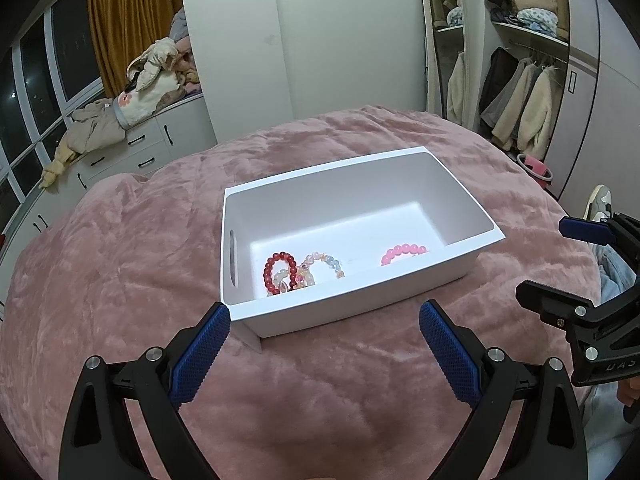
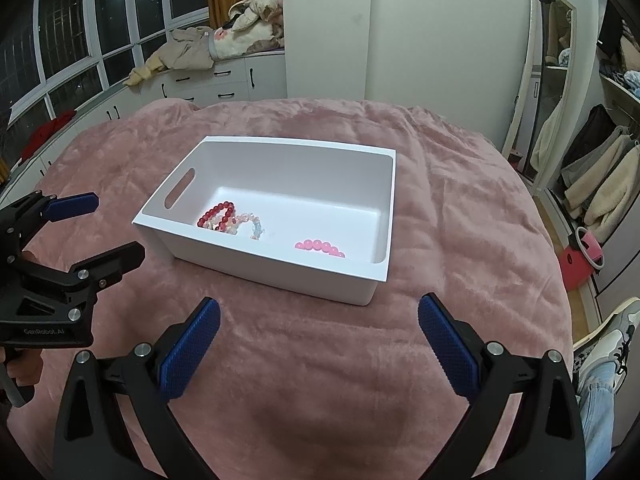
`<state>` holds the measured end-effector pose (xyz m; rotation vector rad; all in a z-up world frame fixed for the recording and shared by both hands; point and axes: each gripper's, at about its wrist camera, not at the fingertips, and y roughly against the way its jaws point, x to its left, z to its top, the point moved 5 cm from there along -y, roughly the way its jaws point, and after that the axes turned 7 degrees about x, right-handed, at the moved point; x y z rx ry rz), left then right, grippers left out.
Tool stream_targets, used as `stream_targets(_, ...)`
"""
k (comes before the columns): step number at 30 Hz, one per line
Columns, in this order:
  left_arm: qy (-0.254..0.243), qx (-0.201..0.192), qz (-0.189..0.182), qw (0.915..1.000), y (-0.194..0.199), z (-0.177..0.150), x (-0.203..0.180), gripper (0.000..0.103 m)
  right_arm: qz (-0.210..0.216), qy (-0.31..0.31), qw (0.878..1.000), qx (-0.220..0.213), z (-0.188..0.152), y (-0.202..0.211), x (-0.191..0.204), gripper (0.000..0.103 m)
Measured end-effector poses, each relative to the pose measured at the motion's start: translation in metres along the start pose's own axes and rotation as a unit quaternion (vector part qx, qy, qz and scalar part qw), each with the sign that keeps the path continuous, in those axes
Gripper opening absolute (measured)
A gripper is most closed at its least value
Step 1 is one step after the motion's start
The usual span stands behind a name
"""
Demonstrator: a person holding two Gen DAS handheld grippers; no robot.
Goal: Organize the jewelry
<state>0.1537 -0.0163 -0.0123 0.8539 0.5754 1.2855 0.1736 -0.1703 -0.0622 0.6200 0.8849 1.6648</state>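
I see the white rectangular plastic bin (image 1: 360, 304) on the pink plush blanket (image 1: 120, 280), long axis left-right, handle slot leftward. Inside: dark red bead bracelet (image 1: 280, 272), pale bracelets (image 1: 320, 266), pink bead bracelet (image 1: 402, 252). My left gripper (image 1: 324, 350) and right gripper (image 2: 318, 346) gape wide, empty.

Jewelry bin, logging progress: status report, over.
Left gripper and right gripper open, empty. Red bracelet, pale bracelets, pink bracelet inside white bin. Nothing blocking.

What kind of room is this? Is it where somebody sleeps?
Most likely a bedroom. A fluffy pink blanket covers what looks like a bed, coats hang in an open wardrobe, and a tall mirror leans on the wall. A white bin holding bead bracelets sits on the blanket.
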Motion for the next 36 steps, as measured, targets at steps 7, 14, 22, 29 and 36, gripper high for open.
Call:
stream_targets(7,-0.004,-0.001,0.002,1.0,-0.0024,-0.0002,-0.0025,0.096,0.002,-0.004,1.0,0.004,-0.002,-0.002,-0.001,0.098)
stream_targets(14,-0.007,-0.002,0.001,1.0,-0.0041,0.0026,-0.0066,0.096,0.002,-0.006,1.0,0.008,-0.0033,-0.0043,-0.0026,0.098)
stream_targets(22,-0.002,0.002,-0.001,1.0,-0.0071,-0.0005,-0.0062,0.096,0.003,-0.012,1.0,0.01,-0.0028,-0.0055,-0.004,0.098)
stream_targets(29,0.003,0.007,-0.003,1.0,-0.0086,-0.0026,-0.0034,0.096,0.003,-0.013,1.0,0.011,-0.0025,-0.0071,-0.0056,0.098)
stream_targets(36,0.0,0.009,-0.006,0.9999,-0.01,-0.0034,-0.006,0.096,0.003,-0.013,1.0,0.012,-0.0029,-0.0074,-0.0058,0.098)
